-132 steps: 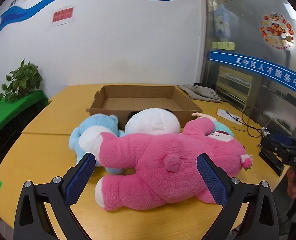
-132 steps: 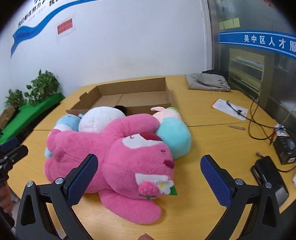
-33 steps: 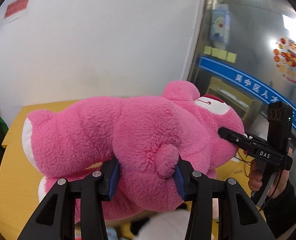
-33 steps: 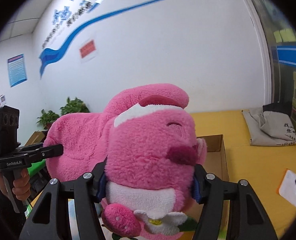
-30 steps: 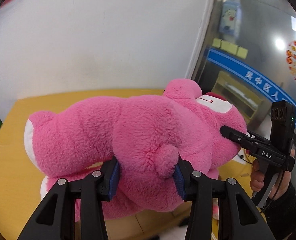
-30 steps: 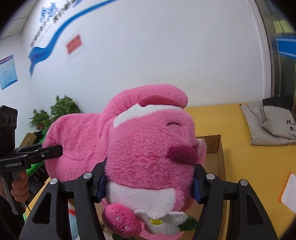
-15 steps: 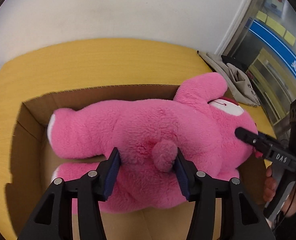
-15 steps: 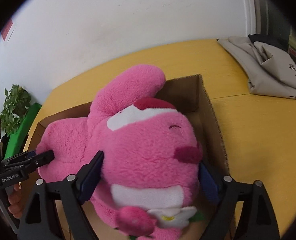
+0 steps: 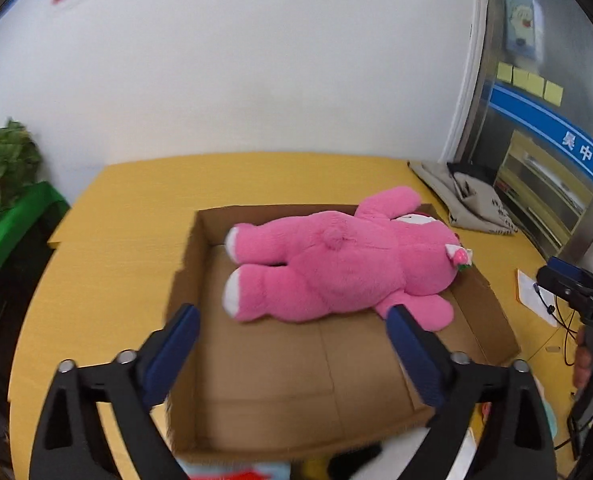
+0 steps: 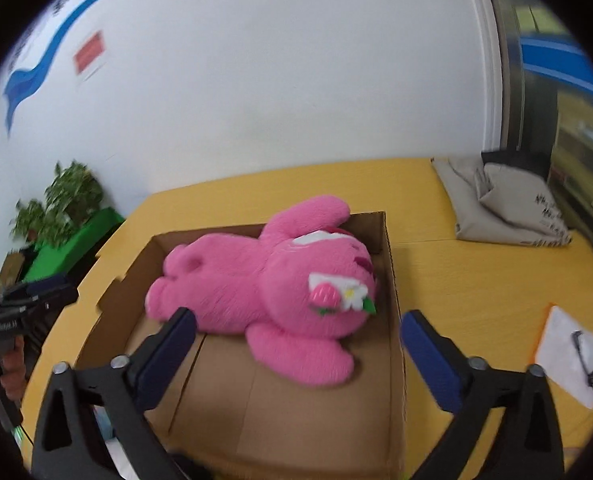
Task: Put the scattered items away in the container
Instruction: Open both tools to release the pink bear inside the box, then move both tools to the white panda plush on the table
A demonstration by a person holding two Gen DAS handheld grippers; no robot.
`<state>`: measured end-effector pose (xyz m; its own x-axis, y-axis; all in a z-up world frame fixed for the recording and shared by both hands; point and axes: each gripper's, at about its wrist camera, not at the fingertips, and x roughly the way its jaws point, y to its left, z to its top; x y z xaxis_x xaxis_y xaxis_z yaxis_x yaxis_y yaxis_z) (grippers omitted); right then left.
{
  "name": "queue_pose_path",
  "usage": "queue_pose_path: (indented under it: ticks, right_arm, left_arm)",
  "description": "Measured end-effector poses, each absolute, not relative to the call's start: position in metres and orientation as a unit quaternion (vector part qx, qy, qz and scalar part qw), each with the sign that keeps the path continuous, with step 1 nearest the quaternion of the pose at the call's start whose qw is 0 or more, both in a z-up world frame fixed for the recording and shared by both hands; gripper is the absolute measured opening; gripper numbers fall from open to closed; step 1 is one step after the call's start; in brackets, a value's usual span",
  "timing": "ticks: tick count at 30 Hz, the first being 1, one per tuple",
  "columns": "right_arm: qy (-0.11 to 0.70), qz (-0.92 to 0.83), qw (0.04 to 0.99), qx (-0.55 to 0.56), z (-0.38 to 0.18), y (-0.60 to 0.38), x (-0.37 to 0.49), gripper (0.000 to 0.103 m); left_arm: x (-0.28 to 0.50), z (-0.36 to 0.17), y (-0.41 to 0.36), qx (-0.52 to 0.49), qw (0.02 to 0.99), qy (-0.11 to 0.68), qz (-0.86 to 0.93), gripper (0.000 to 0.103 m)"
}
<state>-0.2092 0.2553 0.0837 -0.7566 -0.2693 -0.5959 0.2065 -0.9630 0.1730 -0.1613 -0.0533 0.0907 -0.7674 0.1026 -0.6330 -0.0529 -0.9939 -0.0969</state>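
A big pink plush bear [image 9: 336, 264] lies on its side in the far half of an open cardboard box [image 9: 296, 408]; it also shows in the right wrist view [image 10: 268, 284], inside the box [image 10: 316, 412]. My left gripper [image 9: 292, 344] is open and empty, held back above the box's near half. My right gripper [image 10: 296, 344] is open and empty, just short of the bear's head. Blurred bits of other plush toys [image 9: 440, 448] show below the box's near edge.
The box sits on a yellow table [image 9: 108, 248]. A grey folded bag [image 10: 496, 208] lies at the far right. A paper with a cable [image 10: 568, 352] lies to the right. Green plants [image 10: 64, 200] stand at the left.
Both grippers have let go of the pink bear, opened wide and pulled back toward me. The bear now lies in the box instead of hanging between the jaws.
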Motion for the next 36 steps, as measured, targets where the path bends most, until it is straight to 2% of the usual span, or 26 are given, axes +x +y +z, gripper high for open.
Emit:
queue_pose_path:
  ticks: [5,12,19,36]
  right_arm:
    - [-0.062,-0.944,0.118,0.302,0.090,0.253,-0.129,0.103]
    - [-0.021,-0.953,0.077,0.292,0.072,0.234,-0.059,0.103]
    - [0.020,-0.951,0.085,0.297,0.050,0.217,-0.021,0.103]
    - [0.003,-0.941,0.101,0.323,0.029,0.220,0.000,0.103]
  left_arm:
    - [-0.074,0.079,-0.046,-0.314,0.041,-0.038,0.948,0.103]
    - [-0.012,0.049,0.000,-0.310,0.055,-0.013,0.949,0.103]
    - [0.021,0.037,0.024,-0.301,0.068,-0.010,0.951,0.103]
    - [0.036,0.024,0.024,-0.317,0.064,-0.019,0.946,0.103]
